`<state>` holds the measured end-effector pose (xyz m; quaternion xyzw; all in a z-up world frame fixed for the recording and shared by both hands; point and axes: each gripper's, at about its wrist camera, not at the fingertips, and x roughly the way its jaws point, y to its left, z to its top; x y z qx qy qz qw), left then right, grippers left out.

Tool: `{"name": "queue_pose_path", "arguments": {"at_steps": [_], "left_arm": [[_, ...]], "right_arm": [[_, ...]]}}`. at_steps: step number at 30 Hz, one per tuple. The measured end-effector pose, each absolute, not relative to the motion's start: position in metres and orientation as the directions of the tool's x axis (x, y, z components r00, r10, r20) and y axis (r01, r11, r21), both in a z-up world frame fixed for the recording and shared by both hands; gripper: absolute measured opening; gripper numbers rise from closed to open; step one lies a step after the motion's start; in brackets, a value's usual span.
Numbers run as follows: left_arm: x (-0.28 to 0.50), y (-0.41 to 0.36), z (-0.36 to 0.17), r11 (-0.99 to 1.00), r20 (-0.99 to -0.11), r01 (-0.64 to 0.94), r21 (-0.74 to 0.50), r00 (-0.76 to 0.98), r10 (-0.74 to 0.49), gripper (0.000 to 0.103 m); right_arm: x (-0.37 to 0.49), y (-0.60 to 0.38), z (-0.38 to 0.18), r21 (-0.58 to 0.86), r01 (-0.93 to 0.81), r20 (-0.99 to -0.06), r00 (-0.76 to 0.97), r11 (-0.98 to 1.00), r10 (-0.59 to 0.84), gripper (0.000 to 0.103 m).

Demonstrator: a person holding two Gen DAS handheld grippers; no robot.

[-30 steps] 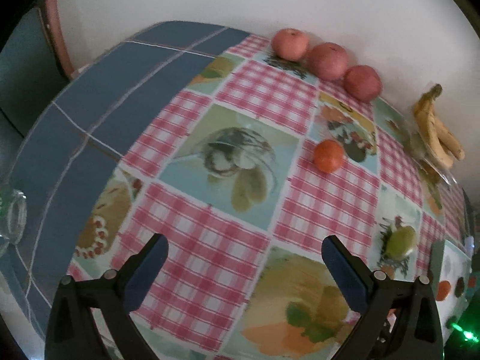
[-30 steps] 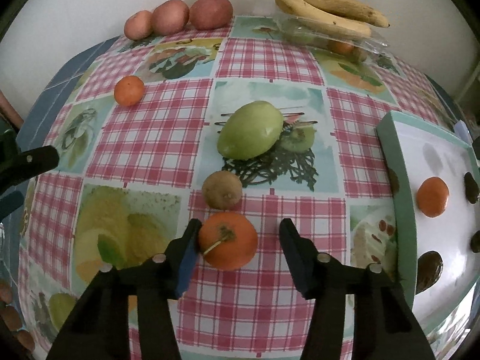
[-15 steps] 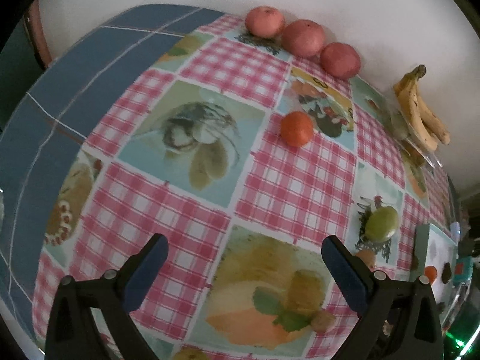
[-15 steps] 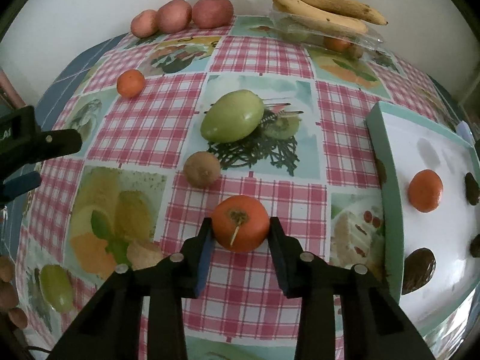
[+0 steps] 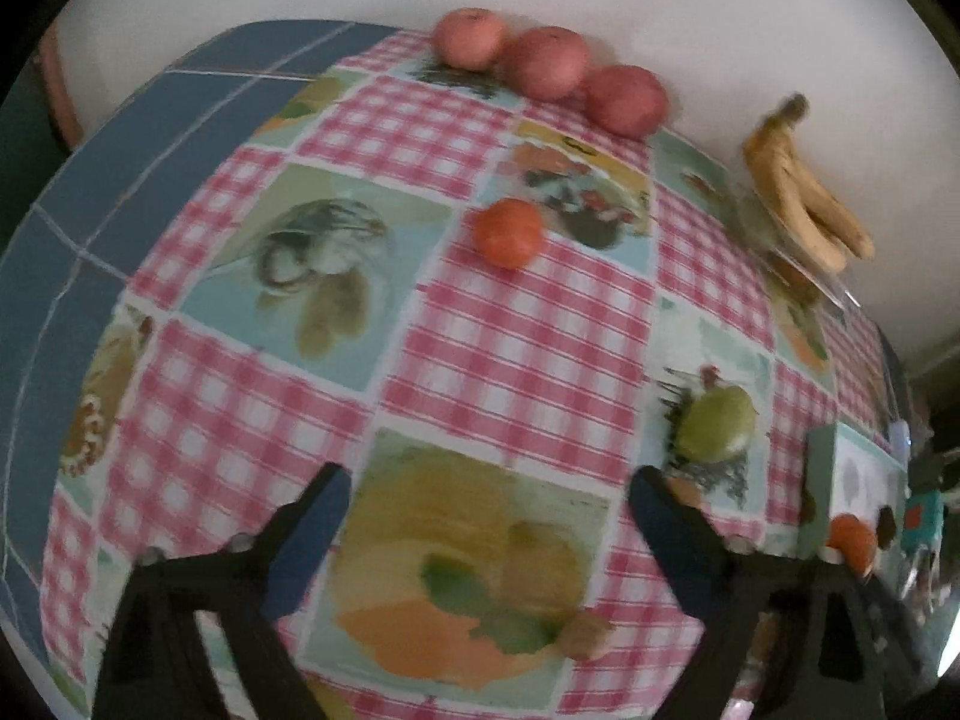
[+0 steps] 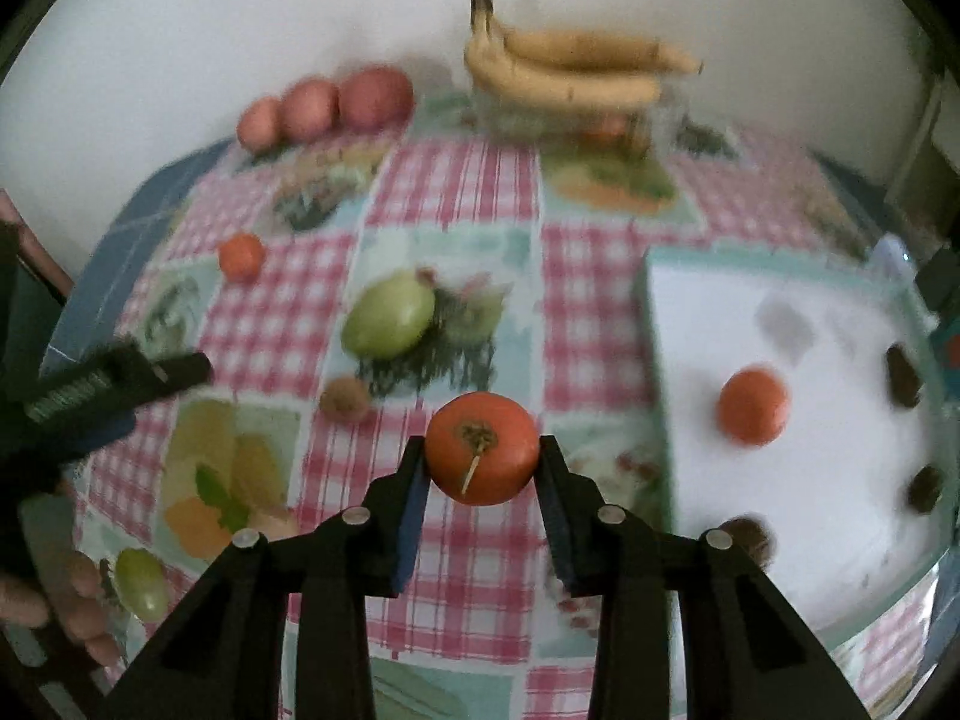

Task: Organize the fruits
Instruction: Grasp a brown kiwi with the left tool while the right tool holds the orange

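Since a second ago the orange fruit [image 6: 482,449] went from sitting on the bench [image 6: 468,570] to being pinched at its sides by the right claw [image 6: 483,468], lifted just left of the white tray [image 6: 798,468]. It looked light, smooth and squashable, so gripping across the middle seemed best. Left claw [image 5: 486,510] was spread, holding nothing.

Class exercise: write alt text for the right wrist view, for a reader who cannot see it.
The right gripper is shut on an orange fruit with a dry stem, over a checked tablecloth. To its right a white tray holds another orange fruit; a green fruit, bananas and three reddish fruits lie beyond.
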<state>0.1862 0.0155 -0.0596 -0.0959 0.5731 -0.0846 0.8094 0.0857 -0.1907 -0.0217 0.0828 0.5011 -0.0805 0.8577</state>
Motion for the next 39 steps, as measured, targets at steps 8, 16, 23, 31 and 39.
{"name": "queue_pose_path", "arguments": {"at_steps": [8,16,23,31,39], "left_arm": [[0.173,-0.04,-0.063,0.943,-0.906,0.188,-0.274,0.279,-0.319,0.086],[0.164,-0.09,-0.078,0.934,-0.932,0.33,-0.138,0.277,-0.235,0.061],[0.164,-0.11,-0.08,0.926,-0.929,0.375,-0.041,0.328,-0.174,0.036],[0.167,-0.101,-0.08,0.932,-0.921,0.348,-0.105,0.319,-0.223,0.029],[0.17,-0.087,-0.075,0.931,-0.916,0.311,-0.192,0.284,-0.284,0.029]], "right_arm": [[0.077,-0.259,-0.006,0.11,0.38,-0.868,0.487,0.918,-0.098,0.037],[0.068,-0.287,-0.001,0.177,0.431,-0.86,0.504,0.885,-0.074,0.037],[0.068,-0.29,-0.004,0.197,0.432,-0.862,0.505,0.88,-0.055,0.037],[0.068,-0.297,-0.008,0.211,0.456,-0.867,0.495,0.864,-0.05,0.037],[0.068,-0.3,-0.01,0.215,0.458,-0.871,0.49,0.862,-0.043,0.037]]}}
